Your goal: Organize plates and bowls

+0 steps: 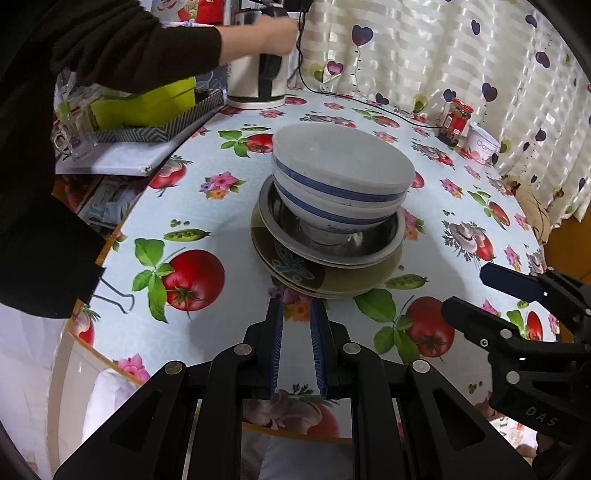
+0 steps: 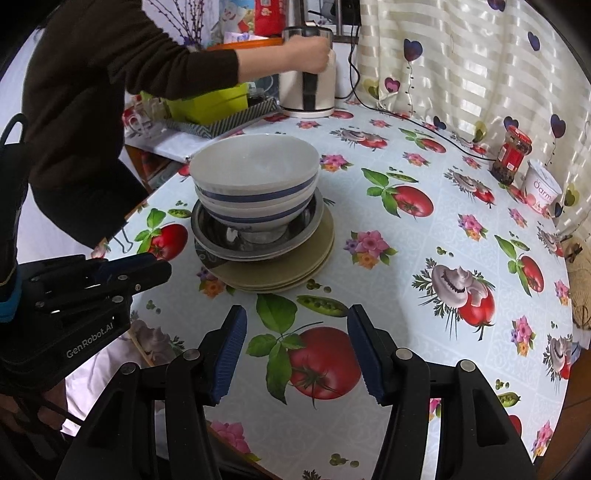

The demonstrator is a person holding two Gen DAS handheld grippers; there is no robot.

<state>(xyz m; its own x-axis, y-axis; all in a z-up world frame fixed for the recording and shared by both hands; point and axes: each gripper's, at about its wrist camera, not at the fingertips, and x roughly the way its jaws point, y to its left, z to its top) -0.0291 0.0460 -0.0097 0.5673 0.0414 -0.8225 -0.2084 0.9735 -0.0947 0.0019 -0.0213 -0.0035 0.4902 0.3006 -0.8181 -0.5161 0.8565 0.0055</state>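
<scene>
Left hand-held gripper [image 1: 298, 314] nearly closed on nothing; right hand-held gripper [image 2: 297, 332] apart, empty. Bowls [image 2: 255, 173] sit nested on stacked plates [image 2: 280, 273] on the worktop [image 2: 424, 258]; stacking appears complete.

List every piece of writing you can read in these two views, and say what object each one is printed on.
"GenRobot.AI": on the left gripper body.
"DAS": on the right gripper body.
"Oarm", cut off: on the white tub.
Red jar label: too small to read.
Red packaging behind the kettle: blurred, unreadable.
</scene>
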